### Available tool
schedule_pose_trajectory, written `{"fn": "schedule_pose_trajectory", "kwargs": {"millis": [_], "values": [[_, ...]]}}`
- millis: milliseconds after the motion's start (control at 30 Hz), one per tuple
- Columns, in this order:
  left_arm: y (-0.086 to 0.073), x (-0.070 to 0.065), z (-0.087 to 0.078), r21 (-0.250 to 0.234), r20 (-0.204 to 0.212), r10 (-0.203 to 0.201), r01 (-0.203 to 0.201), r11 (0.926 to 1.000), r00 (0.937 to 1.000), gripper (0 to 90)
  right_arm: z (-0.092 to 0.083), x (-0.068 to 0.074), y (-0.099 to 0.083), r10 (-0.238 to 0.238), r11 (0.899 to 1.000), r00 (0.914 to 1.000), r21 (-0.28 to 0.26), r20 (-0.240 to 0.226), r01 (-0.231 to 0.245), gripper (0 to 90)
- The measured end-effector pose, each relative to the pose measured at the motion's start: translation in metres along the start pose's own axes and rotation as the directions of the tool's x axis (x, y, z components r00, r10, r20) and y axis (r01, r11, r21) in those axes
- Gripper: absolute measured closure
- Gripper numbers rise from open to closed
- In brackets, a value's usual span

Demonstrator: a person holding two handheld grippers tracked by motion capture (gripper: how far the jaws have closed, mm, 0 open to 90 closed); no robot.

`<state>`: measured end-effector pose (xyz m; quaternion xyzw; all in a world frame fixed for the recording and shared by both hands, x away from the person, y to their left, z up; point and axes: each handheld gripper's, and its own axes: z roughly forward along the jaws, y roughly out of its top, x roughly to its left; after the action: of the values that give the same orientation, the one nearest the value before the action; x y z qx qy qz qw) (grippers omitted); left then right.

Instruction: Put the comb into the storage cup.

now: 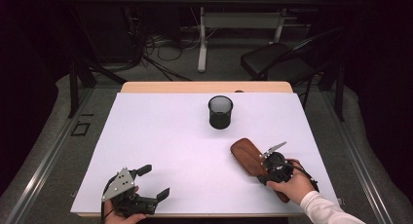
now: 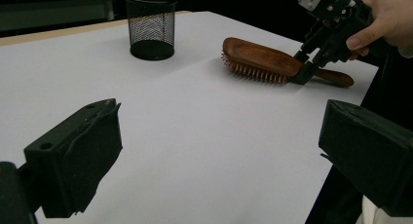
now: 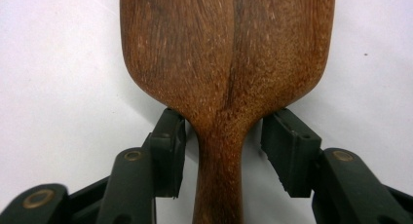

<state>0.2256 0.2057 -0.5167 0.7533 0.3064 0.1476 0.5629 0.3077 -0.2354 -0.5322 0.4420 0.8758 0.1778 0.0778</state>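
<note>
Bristles point down under the brown wooden hairbrush (image 1: 246,157), which lies flat on the right side of the white table top (image 1: 165,146), with its wide oval head toward the middle and its thin handle toward the person's edge. In the right gripper view the neck of the brush, where the head gets narrow, sits between the two black jaws. One jaw looks as if it just touches the wood, and the other has a thin gap beside it, so the right gripper (image 1: 267,166) is partly open around the neck and does not squeeze it. A hand in a white sleeve (image 1: 326,209) holds this gripper. Farther back, past the brush head and well apart from it, a black wire mesh cup (image 1: 220,112) stands upright. At the near left edge of the table, well apart from the brush, the left gripper (image 1: 156,181) rests in the other hand with its jaws wide apart and nothing between them.
</note>
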Motion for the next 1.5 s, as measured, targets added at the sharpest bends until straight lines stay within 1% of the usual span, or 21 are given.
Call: {"fn": "schedule_pose_trajectory", "kwargs": {"millis": [67, 133, 233, 267, 300, 333, 367, 400, 500, 633, 767, 800, 867, 933, 967, 1033, 1133, 1167, 1233, 1400, 1500], "values": [[0.000, 0.000, 0.000, 0.000, 0.001, 0.001, -0.001, 1.0000, 1.0000, 2.0, -0.001, 0.000, 0.000, -0.008, 1.000, 1.0000, 0.008, -0.003, 0.008, 53.7], [0.000, 0.000, 0.000, 0.000, 0.000, 0.001, -0.001, 1.0000, 1.0000, 2.0, 0.002, -0.002, -0.002, -0.012, 0.999, 0.9999, -0.036, -0.009, 0.012, 54.6], [0.000, 0.000, 0.000, 0.000, 0.000, 0.000, 0.000, 1.0000, 1.0000, 2.0, 0.000, -0.002, -0.003, -0.006, 1.000, 0.9999, -0.024, -0.009, 0.006, 55.3], [0.000, 0.000, 0.000, 0.000, -0.001, 0.000, 0.000, 1.0000, 1.0000, 2.0, 0.004, -0.002, -0.006, 0.012, 0.995, 0.9998, -0.099, -0.017, -0.013, 55.9], [0.000, 0.000, 0.000, 0.000, 0.000, 0.000, 0.000, 1.0000, 1.0000, 2.0, 0.004, -0.002, -0.006, 0.012, 0.995, 0.9998, -0.099, -0.017, -0.013, 55.9], [0.000, 0.000, 0.000, 0.000, -0.004, 0.000, 0.000, 1.0000, 1.0000, 2.0, 0.000, -0.003, -0.005, -0.005, 0.999, 1.0000, -0.039, -0.008, 0.005, 56.6], [0.000, 0.000, 0.000, 0.001, -0.004, 0.000, 0.000, 1.0000, 1.0000, 2.0, 0.000, -0.003, -0.005, -0.005, 0.999, 1.0000, -0.039, -0.008, 0.005, 56.6], [0.000, 0.000, 0.000, 0.000, -0.005, 0.000, 0.000, 1.0000, 1.0000, 2.0, 0.001, -0.003, -0.006, 0.002, 0.998, 0.9999, -0.066, -0.014, -0.003, 57.2], [0.000, 0.000, 0.000, -0.002, 0.004, -0.003, 0.003, 1.0000, 1.0000, 2.0, 0.000, -0.003, -0.007, -0.009, 0.998, 0.9999, -0.055, -0.008, 0.009, 59.5], [0.000, 0.000, 0.000, -0.001, -0.001, -0.004, 0.004, 1.0000, 1.0000, 2.0, 0.001, -0.002, -0.010, -0.006, 0.996, 1.0000, -0.084, -0.002, 0.006, 62.7], [0.000, 0.000, 0.000, -0.001, -0.001, -0.003, 0.003, 1.0000, 1.0000, 2.0, -0.001, -0.003, -0.010, -0.021, 0.998, 0.9998, -0.064, 0.001, 0.021, 64.7], [0.000, 0.000, 0.000, -0.001, -0.001, -0.002, 0.002, 1.0000, 1.0000, 2.0, 0.000, -0.003, -0.010, -0.024, 0.996, 0.9997, -0.081, -0.001, 0.024, 65.2], [0.000, 0.000, 0.000, -0.001, -0.003, -0.004, 0.004, 1.0000, 1.0000, 2.0, 0.000, -0.003, -0.010, -0.032, 0.996, 0.9995, -0.084, 0.003, 0.032, 65.9], [0.000, 0.000, 0.000, 0.000, -0.003, -0.002, 0.002, 1.0000, 1.0000, 2.0, -0.001, -0.002, -0.011, -0.020, 0.997, 0.9998, -0.077, 0.004, 0.021, 66.4], [0.000, 0.000, 0.000, -0.001, -0.001, -0.003, 0.003, 1.0000, 1.0000, 2.0, 0.000, -0.002, -0.012, -0.023, 0.995, 0.9997, -0.099, 0.000, 0.023, 67.6], [0.000, 0.000, 0.000, -0.001, -0.002, -0.003, 0.003, 1.0000, 1.0000, 2.0, -0.001, -0.002, -0.013, -0.014, 0.995, 0.9999, -0.096, -0.001, 0.014, 69.8], [0.000, 0.000, 0.000, -0.002, -0.001, -0.005, 0.005, 1.0000, 1.0000, 2.0, -0.001, -0.003, -0.015, -0.018, 0.994, 0.9998, -0.107, -0.007, 0.018, 71.0], [0.000, 0.000, 0.000, -0.001, -0.001, -0.005, 0.005, 1.0000, 1.0000, 2.0, -0.002, -0.003, -0.015, -0.014, 0.995, 0.9999, -0.094, -0.006, 0.014, 71.1], [0.000, 0.000, 0.001, -0.001, -0.001, -0.005, 0.005, 1.0000, 1.0000, 2.0, -0.002, -0.003, -0.015, -0.015, 0.995, 0.9999, -0.097, -0.008, 0.015, 71.2], [0.000, 0.000, 0.000, 0.000, -0.008, -0.005, 0.005, 1.0000, 1.0000, 2.0, -0.001, -0.002, -0.017, -0.021, 0.992, 0.9998, -0.124, 0.001, 0.021, 71.6], [0.000, 0.000, 0.000, 0.000, -0.007, -0.004, 0.004, 1.0000, 1.0000, 2.0, -0.002, -0.001, -0.018, -0.029, 0.992, 0.9995, -0.123, 0.010, 0.030, 71.7]]}}
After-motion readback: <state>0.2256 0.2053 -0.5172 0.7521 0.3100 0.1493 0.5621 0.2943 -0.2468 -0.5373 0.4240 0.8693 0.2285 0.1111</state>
